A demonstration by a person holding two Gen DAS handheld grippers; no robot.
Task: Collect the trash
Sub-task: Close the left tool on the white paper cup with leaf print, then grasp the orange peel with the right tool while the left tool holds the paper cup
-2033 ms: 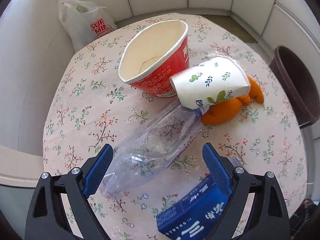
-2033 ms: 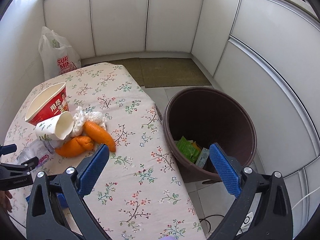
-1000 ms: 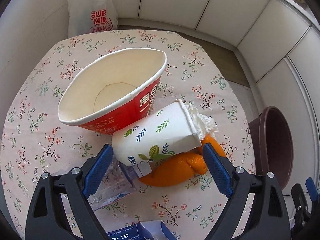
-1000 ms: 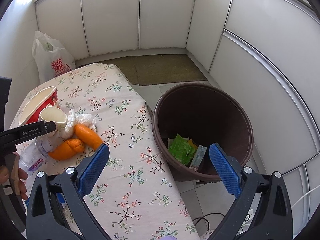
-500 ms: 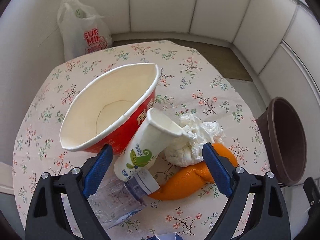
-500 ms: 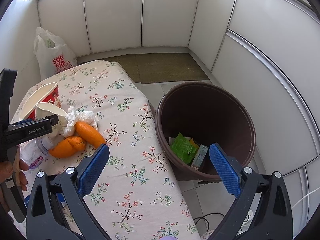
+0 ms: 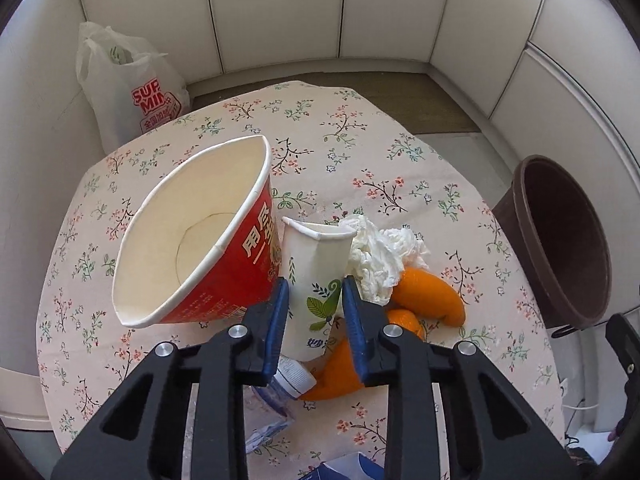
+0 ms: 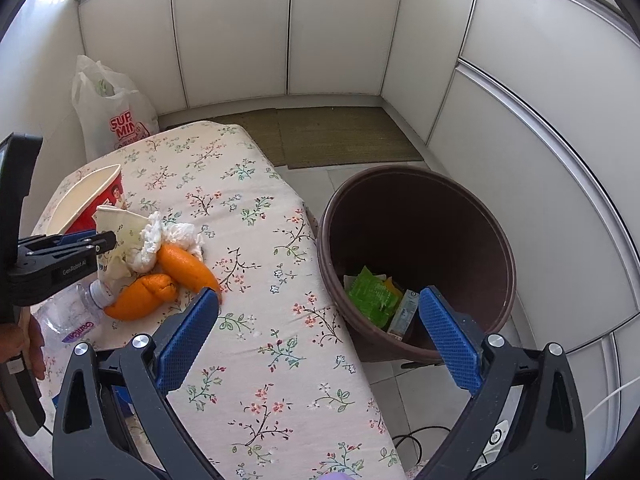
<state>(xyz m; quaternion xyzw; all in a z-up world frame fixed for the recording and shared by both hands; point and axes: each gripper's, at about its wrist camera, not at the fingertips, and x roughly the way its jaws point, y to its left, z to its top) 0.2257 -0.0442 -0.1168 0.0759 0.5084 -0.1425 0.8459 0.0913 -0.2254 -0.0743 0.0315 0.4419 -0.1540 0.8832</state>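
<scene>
A white paper cup (image 7: 316, 256) with leaf prints stands tilted between the blue pads of my left gripper (image 7: 314, 284). The jaws are closing and both pads press on its sides; its rim is bent. Beside it on the left lies a squashed red noodle bowl (image 7: 192, 256). To its right are a crumpled white tissue (image 7: 380, 252) and orange peels (image 7: 432, 296). A crushed clear bottle (image 7: 272, 400) lies under the fingers. My right gripper (image 8: 318, 300) is open and holds nothing, above the table edge next to the brown bin (image 8: 440, 216). From that side the left gripper (image 8: 106, 240) shows on the cup (image 8: 120, 220).
The floral-cloth table (image 7: 360, 140) ends close to the bin (image 7: 568, 240), which holds a green wrapper (image 8: 368, 292) and a small carton. A white shopping bag (image 7: 132, 92) stands against the far wall. A blue carton (image 7: 352, 468) lies at the near edge. A hand (image 8: 24, 344) holds the left gripper.
The left jaws have gone from wide apart to pressing on the paper cup, and the view has rolled so the cup looks more upright. The right gripper has kept still.
</scene>
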